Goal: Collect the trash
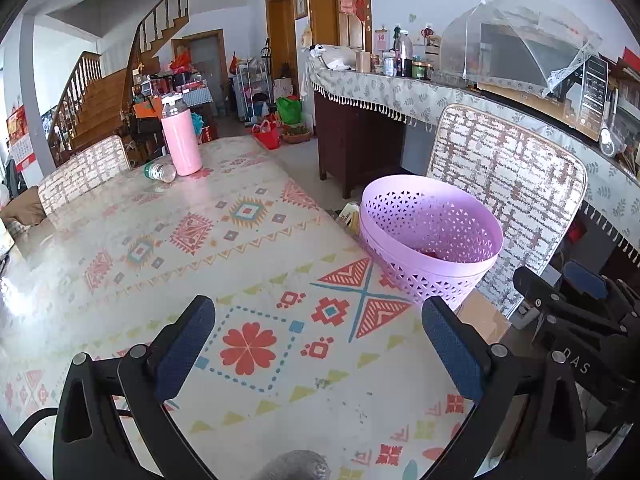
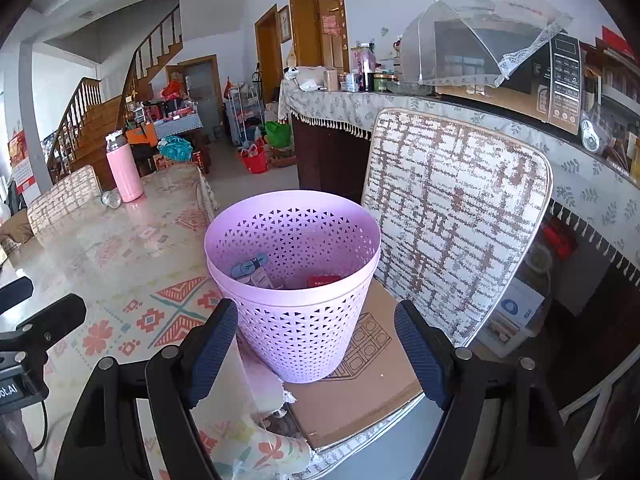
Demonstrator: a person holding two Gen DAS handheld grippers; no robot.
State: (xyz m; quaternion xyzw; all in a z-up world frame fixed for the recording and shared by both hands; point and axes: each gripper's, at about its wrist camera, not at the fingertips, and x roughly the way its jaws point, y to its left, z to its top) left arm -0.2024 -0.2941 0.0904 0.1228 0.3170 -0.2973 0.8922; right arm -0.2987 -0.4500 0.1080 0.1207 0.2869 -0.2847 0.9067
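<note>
At twelve o'clock from your right gripper (image 2: 316, 350): one lilac perforated wastebasket (image 2: 296, 300), upright on a flat brown cardboard box (image 2: 372, 380) that lies on the seat of a chair with a brown-and-white woven cover (image 2: 452, 216). Your right fingers stand well apart, nothing between the pads; the basket sits just beyond the tips.

Basket contents, as far as you can see over the rim: one blue-and-grey wrapper or packet (image 2: 249, 266) at about nine o'clock inside, one red packet with lettering (image 2: 323, 281) at about four o'clock. What lies deeper is hidden.

From your left gripper (image 1: 318, 344): fingers likewise apart, empty, hovering over the dining table with its patterned cloth (image 1: 248, 280). The same basket shows at about two o'clock, past the table's right edge. Your right gripper appears at three o'clock, low beside the chair.

Far end of the table, at eleven o'clock from your left gripper:
- one pink flask with a clear cap (image 1: 180, 136), upright;
- one clear plastic bottle with a green label (image 1: 161, 171), lying on its side, just beside the flask's base. Whether the two touch you cannot tell.

A second covered chair (image 1: 86, 172) stands at the table's far left side.

Background, one to two o'clock: sideboard with fringed leaf-print cloth (image 1: 400, 94), carrying jars and bottles, a mesh food cover (image 1: 520, 40) and a microwave oven (image 1: 592, 92). Wooden staircase (image 1: 96, 92) at ten o'clock.
</note>
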